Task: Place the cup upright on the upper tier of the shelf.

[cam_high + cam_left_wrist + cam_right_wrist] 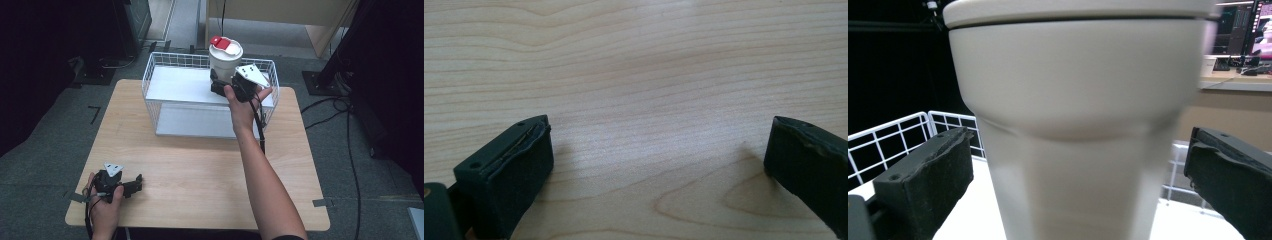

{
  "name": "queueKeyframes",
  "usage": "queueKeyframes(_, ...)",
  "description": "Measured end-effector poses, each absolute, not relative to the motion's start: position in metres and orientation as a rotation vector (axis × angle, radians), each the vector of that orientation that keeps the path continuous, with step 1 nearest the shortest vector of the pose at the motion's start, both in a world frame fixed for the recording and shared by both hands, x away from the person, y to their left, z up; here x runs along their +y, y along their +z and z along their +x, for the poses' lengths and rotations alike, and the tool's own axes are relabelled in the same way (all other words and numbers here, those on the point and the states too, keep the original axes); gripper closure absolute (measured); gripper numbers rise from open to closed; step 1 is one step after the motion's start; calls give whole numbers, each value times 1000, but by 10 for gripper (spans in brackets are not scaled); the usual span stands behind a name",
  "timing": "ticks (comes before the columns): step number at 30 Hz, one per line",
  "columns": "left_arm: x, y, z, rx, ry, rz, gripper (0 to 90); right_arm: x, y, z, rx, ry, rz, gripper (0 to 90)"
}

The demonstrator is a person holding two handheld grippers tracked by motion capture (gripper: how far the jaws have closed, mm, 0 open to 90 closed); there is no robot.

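**On the upper shelf of the basket: cup released, jaws still flanking it**

Item: tall cream plastic cup with a white lid and red flip cap (225,56), upright on the white upper shelf of the white wire basket (159,62), towards its far right corner.

Right hand-held gripper (218,85): jaws spread wide either side of the cup's waist, pads clear of it on both sides in the right gripper view; nothing gripped.

Left hand-held gripper (131,185): jaws apart and empty, low over the light wooden worktop (200,170) at its near left corner.

Risks, as judged:
- Cup is tall and narrow-footed; a jaw brushing it on withdrawal could tip it.
- It stands near the wire rim; a nudge could push it against the mesh.
- The trailing cable could snag the basket edge.
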State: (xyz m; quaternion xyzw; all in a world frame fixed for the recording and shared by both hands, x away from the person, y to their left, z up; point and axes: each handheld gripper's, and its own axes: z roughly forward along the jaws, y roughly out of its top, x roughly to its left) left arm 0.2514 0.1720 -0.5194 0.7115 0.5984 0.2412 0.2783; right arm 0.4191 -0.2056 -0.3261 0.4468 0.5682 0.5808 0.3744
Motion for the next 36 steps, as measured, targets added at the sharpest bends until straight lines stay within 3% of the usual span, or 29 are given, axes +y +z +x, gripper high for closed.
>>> queueKeyframes(36,172,-519,251,1605,650,1910,0,-251,-371,354,1487,1421,1129,0)
